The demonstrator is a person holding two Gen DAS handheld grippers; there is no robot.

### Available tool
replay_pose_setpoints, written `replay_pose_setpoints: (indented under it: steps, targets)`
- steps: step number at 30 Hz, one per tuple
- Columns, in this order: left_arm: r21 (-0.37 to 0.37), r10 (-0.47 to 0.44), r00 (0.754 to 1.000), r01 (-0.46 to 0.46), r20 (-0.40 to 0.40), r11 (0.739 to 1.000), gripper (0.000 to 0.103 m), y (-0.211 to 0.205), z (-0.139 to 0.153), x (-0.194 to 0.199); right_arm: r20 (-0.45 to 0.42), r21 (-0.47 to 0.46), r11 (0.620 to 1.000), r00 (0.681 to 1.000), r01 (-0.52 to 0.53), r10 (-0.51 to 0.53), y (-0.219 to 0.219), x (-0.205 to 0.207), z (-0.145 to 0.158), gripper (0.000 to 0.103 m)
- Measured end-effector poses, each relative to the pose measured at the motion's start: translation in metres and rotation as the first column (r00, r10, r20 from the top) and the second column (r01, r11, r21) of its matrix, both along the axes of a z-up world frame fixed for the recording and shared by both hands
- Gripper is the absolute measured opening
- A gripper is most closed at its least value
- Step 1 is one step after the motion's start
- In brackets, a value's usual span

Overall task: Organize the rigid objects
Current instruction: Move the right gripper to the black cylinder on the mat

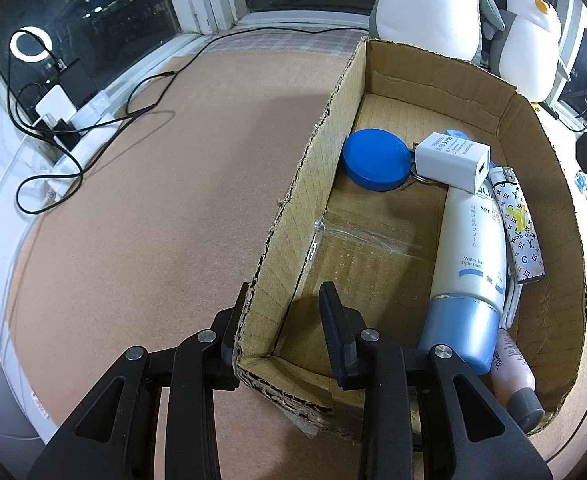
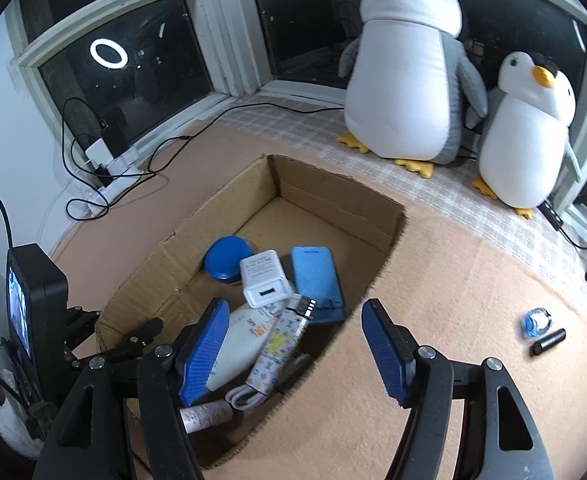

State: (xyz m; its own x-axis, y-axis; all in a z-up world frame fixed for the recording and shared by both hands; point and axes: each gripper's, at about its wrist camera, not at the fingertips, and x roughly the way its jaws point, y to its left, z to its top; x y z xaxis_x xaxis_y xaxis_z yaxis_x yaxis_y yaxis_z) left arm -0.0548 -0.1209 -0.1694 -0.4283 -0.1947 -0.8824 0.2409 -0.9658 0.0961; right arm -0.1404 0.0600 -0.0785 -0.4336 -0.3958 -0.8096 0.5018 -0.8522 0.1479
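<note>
**Colleague:** What's in the box?

**Me:** The cardboard box [image 2: 333,200] sits open-topped just ahead of both grippers. Inside I see a blue round lid [image 1: 375,159] toward the far left, a white charger cube [image 1: 451,159] resting against it, a white-and-blue sunscreen tube [image 1: 469,264] lying lengthwise, and a patterned lighter [image 1: 519,228] beside the tube on its right. Nearest my right gripper there's a small pink bottle [image 1: 513,376] and a coiled white cable [image 2: 247,398].

**Colleague:** Grippers?

**Me:** My left gripper [image 1: 283,320] is clamped on the box's near left wall, one finger outside, one inside. My right gripper [image 2: 295,346] hangs over the box's near right corner with its blue pads apart and nothing between them (the lighter lies just below and beyond the left pad).

**Colleague:** Anything left out?

**Me:** On the surface [image 2: 473,264], to the right of my right gripper, a small clear blue-tinted item [image 2: 535,322] and a short black cylinder [image 2: 549,342], lying close together. Two plush penguins [image 2: 409,76] stand beyond the box by the window; cords and a power strip [image 1: 77,136] sit far left.

**Colleague:** Differences between views?

**Me:** Only the right wrist view shows a blue flat case [image 2: 317,284] under the charger; the left barely catches its corner.
</note>
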Motion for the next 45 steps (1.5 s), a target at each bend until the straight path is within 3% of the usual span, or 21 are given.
replay_pose_setpoints:
  steps: [10, 17, 26, 30, 37, 45]
  targets:
    - [0.000, 0.000, 1.000, 0.000, 0.000, 1.000, 0.030, 0.000, 0.000, 0.000, -0.008, -0.001, 0.990, 0.990, 0.138, -0.138, 0.058, 0.004, -0.002, 0.068]
    - [0.000, 0.000, 1.000, 0.000, 0.000, 1.000, 0.030, 0.000, 0.000, 0.000, 0.013, -0.012, 0.955, 0.955, 0.296, -0.296, 0.117, 0.004, -0.012, 0.068]
    - [0.000, 0.000, 1.000, 0.000, 0.000, 1.000, 0.031, 0.000, 0.000, 0.000, 0.072, -0.027, 0.875, 0.874, 0.483, -0.481, 0.192, -0.011, -0.026, 0.068]
    - [0.000, 0.000, 1.000, 0.000, 0.000, 1.000, 0.031, 0.000, 0.000, 0.000, 0.156, -0.071, 0.820, 0.818, 0.568, -0.553, 0.225, -0.028, -0.037, 0.068]
    - [0.000, 0.001, 1.000, -0.001, 0.000, 1.000, 0.031, 0.000, 0.000, 0.000, 0.262, -0.093, 0.744, 0.737, 0.662, -0.623, 0.256, -0.062, -0.055, 0.046]
    - [0.001, -0.001, 1.000, 0.001, 0.000, 1.000, 0.031, 0.000, 0.000, 0.000, 0.295, -0.071, 0.719, 0.703, 0.691, -0.647, 0.258, -0.086, -0.067, 0.038]
